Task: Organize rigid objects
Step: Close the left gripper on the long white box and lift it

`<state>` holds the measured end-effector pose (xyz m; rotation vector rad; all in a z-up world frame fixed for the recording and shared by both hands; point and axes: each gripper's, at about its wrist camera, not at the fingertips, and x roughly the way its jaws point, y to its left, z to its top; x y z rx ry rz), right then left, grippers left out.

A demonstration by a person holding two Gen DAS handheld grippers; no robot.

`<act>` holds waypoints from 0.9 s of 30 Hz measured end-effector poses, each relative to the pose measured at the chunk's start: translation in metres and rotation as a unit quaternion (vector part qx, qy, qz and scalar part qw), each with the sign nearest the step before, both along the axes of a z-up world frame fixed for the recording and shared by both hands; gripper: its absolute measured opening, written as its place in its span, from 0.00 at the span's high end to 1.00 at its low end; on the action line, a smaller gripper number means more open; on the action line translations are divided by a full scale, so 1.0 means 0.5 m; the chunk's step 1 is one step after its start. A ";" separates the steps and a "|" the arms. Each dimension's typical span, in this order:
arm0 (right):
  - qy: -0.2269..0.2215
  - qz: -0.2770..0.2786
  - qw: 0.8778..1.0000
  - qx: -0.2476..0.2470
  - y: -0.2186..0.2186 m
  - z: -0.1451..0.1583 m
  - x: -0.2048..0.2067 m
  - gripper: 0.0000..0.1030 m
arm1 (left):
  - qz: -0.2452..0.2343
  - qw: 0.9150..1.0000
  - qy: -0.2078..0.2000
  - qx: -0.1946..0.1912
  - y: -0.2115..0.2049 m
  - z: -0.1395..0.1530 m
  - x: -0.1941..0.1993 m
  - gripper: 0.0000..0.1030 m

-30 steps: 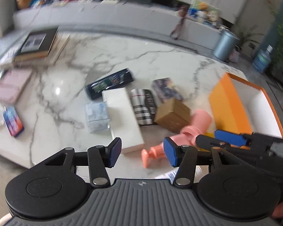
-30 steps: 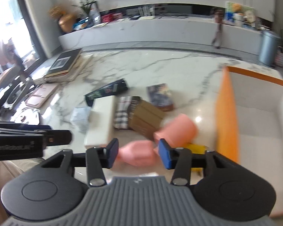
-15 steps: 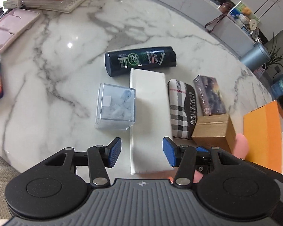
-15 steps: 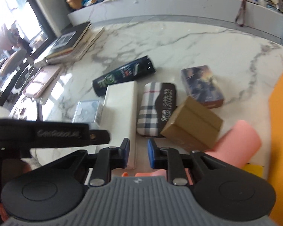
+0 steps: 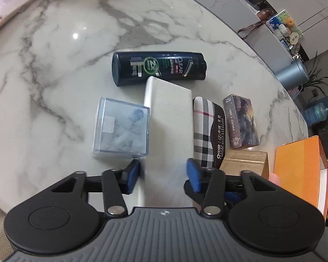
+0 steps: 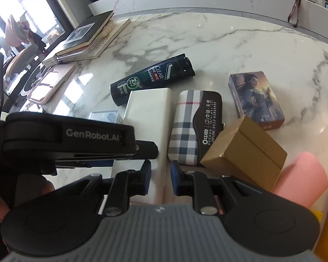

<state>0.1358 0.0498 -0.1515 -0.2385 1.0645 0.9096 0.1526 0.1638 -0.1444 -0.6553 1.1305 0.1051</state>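
Observation:
A long white box (image 5: 167, 118) lies on the marble table (image 5: 54, 43) among a dark shampoo bottle (image 5: 158, 68), a clear plastic box (image 5: 121, 130), a plaid case (image 5: 207, 131), a photo card box (image 5: 241, 121) and a gold box (image 5: 245, 161). My left gripper (image 5: 163, 172) is open, its pads on either side of the white box's near end. My right gripper (image 6: 160, 178) is narrowly open over the white box's (image 6: 148, 120) near end, beside the pink bottle (image 6: 301, 179); nothing shows between its pads.
An orange box (image 5: 299, 170) with a white inside stands at the right. Stacked books (image 6: 89, 37) and a pink tray (image 6: 48, 83) lie at the table's far left. The left gripper's body (image 6: 65, 135) crosses the right wrist view's left side.
The left gripper has come down and forward to straddle the white box. The right gripper narrowed from wide open and moved left from the pink bottle toward the white box.

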 end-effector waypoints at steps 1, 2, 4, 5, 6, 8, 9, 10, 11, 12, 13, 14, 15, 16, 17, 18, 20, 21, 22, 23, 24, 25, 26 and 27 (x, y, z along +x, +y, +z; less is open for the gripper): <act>-0.001 0.000 1.000 -0.003 0.000 0.002 0.001 0.84 | -0.003 1.000 -0.003 0.005 -0.002 0.009 -0.002 0.62; -0.001 -0.001 1.000 -0.004 -0.002 0.004 0.001 0.85 | -0.004 1.000 -0.008 0.006 -0.002 0.017 -0.004 0.68; -0.011 -0.009 1.000 -0.012 -0.006 0.008 0.002 0.86 | -0.009 1.000 -0.016 0.001 -0.004 0.032 -0.007 0.74; -0.016 -0.011 1.000 -0.016 -0.008 0.009 0.003 0.90 | -0.013 1.000 -0.020 -0.001 -0.007 0.040 -0.007 0.76; -0.020 -0.013 1.000 -0.020 -0.009 0.010 0.004 0.91 | -0.019 1.000 -0.023 0.000 -0.011 0.046 -0.007 0.77; -0.029 -0.013 0.999 -0.031 -0.010 0.008 0.004 0.92 | -0.025 0.999 -0.027 0.002 -0.021 0.055 -0.005 0.77; -0.031 -0.013 0.999 -0.032 -0.010 0.007 0.005 0.92 | -0.027 0.999 -0.028 0.003 -0.026 0.058 -0.001 0.77; -0.029 -0.014 0.999 -0.032 -0.011 0.006 0.007 0.94 | -0.031 0.999 -0.029 0.006 -0.031 0.060 0.004 0.76; -0.026 -0.013 0.999 -0.031 -0.013 0.004 0.010 0.95 | -0.034 0.999 -0.029 0.007 -0.036 0.062 0.010 0.76; -0.026 -0.012 0.999 -0.030 -0.013 0.003 0.012 0.96 | -0.037 0.999 -0.029 0.010 -0.040 0.063 0.017 0.74; -0.030 -0.011 0.999 -0.032 -0.012 0.001 0.013 0.96 | -0.043 0.999 -0.029 0.018 -0.047 0.064 0.027 0.73; -0.031 -0.010 0.999 -0.032 -0.011 -0.001 0.015 0.96 | -0.046 0.998 -0.026 0.026 -0.053 0.062 0.036 0.71; -0.030 -0.012 0.999 -0.031 -0.012 -0.003 0.018 0.96 | -0.048 0.998 -0.022 0.033 -0.059 0.059 0.045 0.69; -0.027 -0.013 0.999 -0.030 -0.013 -0.005 0.021 0.96 | -0.054 0.997 -0.019 0.043 -0.068 0.056 0.054 0.68; -0.025 -0.013 0.999 -0.030 -0.012 -0.007 0.024 0.96 | -0.060 0.997 -0.017 0.055 -0.076 0.052 0.063 0.67; -0.025 -0.011 0.999 -0.030 -0.012 -0.008 0.025 0.96 | -0.064 0.996 -0.015 0.067 -0.083 0.049 0.070 0.66; -0.022 -0.008 0.999 -0.030 -0.013 -0.009 0.028 0.96 | -0.079 0.993 -0.016 0.087 -0.096 0.043 0.084 0.63; -0.020 -0.007 0.999 -0.029 -0.014 -0.010 0.029 0.96 | -0.086 0.992 -0.017 0.096 -0.101 0.041 0.091 0.63; -0.017 -0.007 0.999 -0.027 -0.014 -0.010 0.031 0.96 | -0.088 0.990 -0.018 0.106 -0.103 0.038 0.095 0.63; -0.015 -0.005 1.000 -0.025 -0.014 -0.009 0.032 0.96 | -0.089 0.989 -0.020 0.113 -0.104 0.036 0.098 0.63; -0.014 -0.003 1.000 -0.023 -0.014 -0.007 0.033 0.96 | -0.092 0.989 -0.022 0.116 -0.103 0.035 0.100 0.64; -0.015 -0.002 1.000 -0.022 -0.013 -0.005 0.033 0.96 | -0.092 0.989 -0.022 0.114 -0.100 0.035 0.100 0.65; -0.015 -0.001 1.000 -0.019 -0.013 -0.002 0.034 0.96 | -0.093 0.989 -0.022 0.113 -0.098 0.036 0.099 0.65; -0.014 -0.001 1.000 -0.016 -0.012 0.001 0.036 0.96 | -0.093 0.989 -0.022 0.114 -0.096 0.038 0.098 0.67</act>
